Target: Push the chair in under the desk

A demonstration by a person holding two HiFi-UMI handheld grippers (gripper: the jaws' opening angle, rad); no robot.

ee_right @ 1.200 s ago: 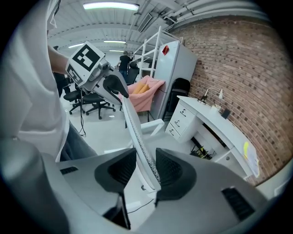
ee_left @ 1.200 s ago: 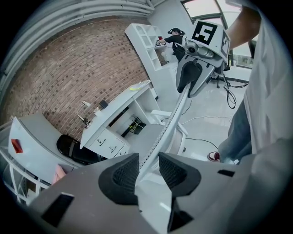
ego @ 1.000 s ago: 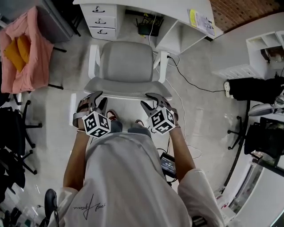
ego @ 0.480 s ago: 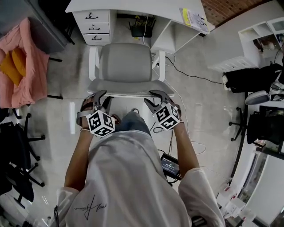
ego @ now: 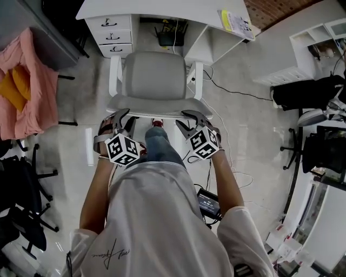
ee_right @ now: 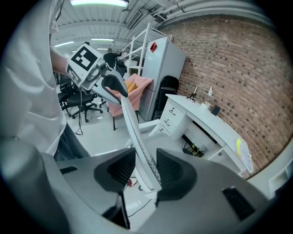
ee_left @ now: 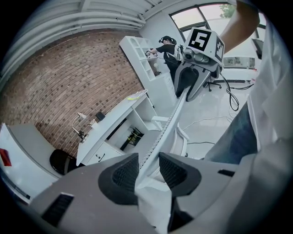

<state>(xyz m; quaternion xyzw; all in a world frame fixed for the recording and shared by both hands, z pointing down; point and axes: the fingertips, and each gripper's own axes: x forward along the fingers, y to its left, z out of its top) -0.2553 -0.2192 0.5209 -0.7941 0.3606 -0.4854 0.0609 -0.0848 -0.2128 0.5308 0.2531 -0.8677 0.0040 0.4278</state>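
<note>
Left gripper [ego: 125,118] and right gripper [ego: 184,119] each clenched on the chair backrest [ego: 154,107] rim; push evenly, straight toward the desk [ego: 162,7] opening, clear of the drawers [ego: 114,37].

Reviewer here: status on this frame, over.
Left gripper, right gripper: both shut on chair backrest, top edge. Seat faces desk, not yet under. Black box in the kneehole; cable on floor, chair's right.

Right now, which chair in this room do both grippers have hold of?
The grey chair with white arms facing the desk: the left gripper and right gripper clamp its backrest top. The black office chairs stand aside, untouched.
</note>
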